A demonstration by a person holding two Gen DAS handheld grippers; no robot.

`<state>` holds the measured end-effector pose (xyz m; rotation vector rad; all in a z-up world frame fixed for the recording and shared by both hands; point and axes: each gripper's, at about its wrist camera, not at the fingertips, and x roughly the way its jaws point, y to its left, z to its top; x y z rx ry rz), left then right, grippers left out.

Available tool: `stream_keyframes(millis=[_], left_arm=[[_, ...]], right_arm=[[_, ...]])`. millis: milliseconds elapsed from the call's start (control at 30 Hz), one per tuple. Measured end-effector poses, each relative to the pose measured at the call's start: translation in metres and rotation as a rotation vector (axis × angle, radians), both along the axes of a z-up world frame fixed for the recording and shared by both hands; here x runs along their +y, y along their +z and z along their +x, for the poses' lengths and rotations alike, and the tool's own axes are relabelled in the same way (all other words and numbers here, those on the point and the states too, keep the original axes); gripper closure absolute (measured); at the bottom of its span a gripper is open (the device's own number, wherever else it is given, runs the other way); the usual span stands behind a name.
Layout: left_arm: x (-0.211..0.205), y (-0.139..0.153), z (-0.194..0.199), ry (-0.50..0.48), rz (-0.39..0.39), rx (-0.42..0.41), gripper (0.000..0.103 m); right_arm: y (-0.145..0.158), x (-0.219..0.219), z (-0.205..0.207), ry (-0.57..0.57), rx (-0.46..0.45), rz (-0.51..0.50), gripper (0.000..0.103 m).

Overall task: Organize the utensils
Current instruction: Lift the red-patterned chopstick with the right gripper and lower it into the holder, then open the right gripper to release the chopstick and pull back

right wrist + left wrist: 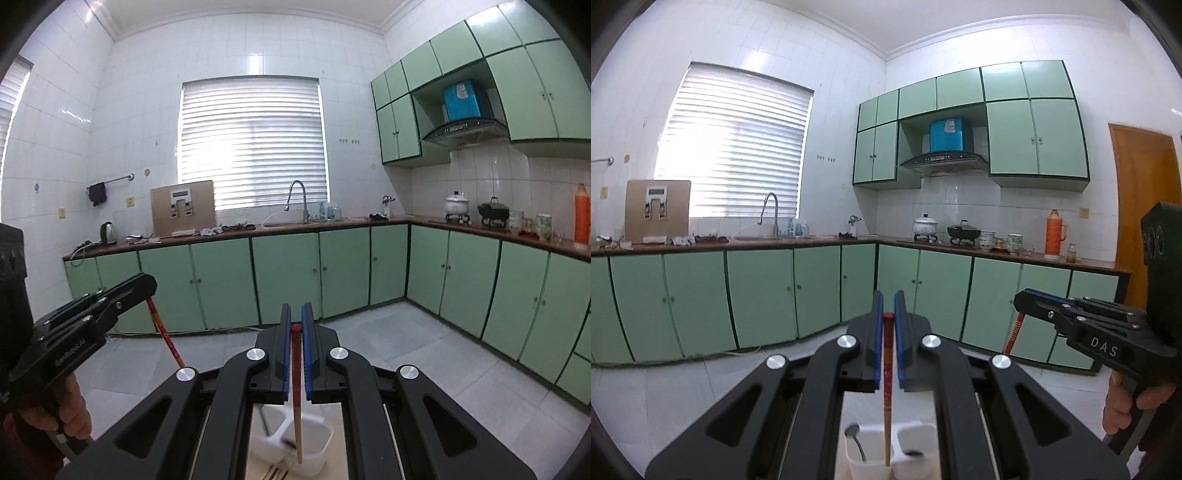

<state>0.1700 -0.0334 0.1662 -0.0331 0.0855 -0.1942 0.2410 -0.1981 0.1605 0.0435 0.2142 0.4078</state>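
Grippers (888,295) (296,308) level, each clamping a chopstick (887,373) (296,373)

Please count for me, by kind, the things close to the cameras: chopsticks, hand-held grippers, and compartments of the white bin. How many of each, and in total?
Chopsticks: 2
Hand-held grippers: 2
White bin compartments: 2
Total: 6

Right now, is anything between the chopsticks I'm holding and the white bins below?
Nothing visible. The left chopstick and right chopstick hang straight above the white divided bin, only open air between. A spoon already lies in one compartment.
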Motion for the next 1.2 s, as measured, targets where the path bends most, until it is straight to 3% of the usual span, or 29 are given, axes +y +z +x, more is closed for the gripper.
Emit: stream_keyframes(millis=[267,433,600,833,933,1100,1200], left_arm=[[-0.003,-0.028,0.064,0.024,0.007,0.027,0.098],[-0.003,-0.061,0.097,0.027,0.009,0.097,0.098],[0.007,-0.091,0.118,0.035,0.009,0.173,0.098],[0.025,-0.115,0.122,0.056,0.005,0.239,0.096],[0.029,-0.115,0.114,0.061,0.002,0.237,0.090],[0.039,-0.110,0.080,0.103,-0.019,0.181,0.055],[0.040,-0.112,0.052,0.130,-0.016,0.145,0.049]], right_arm=[[-0.038,0.013,0.055,-0.014,0.042,-0.015,0.097],[-0.073,0.019,0.074,-0.014,0.098,-0.032,0.097],[-0.101,0.011,0.087,-0.026,0.163,-0.010,0.097],[-0.113,-0.002,0.085,-0.056,0.203,0.002,0.095],[-0.111,-0.008,0.079,-0.077,0.201,0.007,0.085],[-0.108,-0.017,0.052,-0.115,0.156,0.036,0.057],[-0.112,-0.019,0.022,-0.157,0.099,0.028,0.044]])
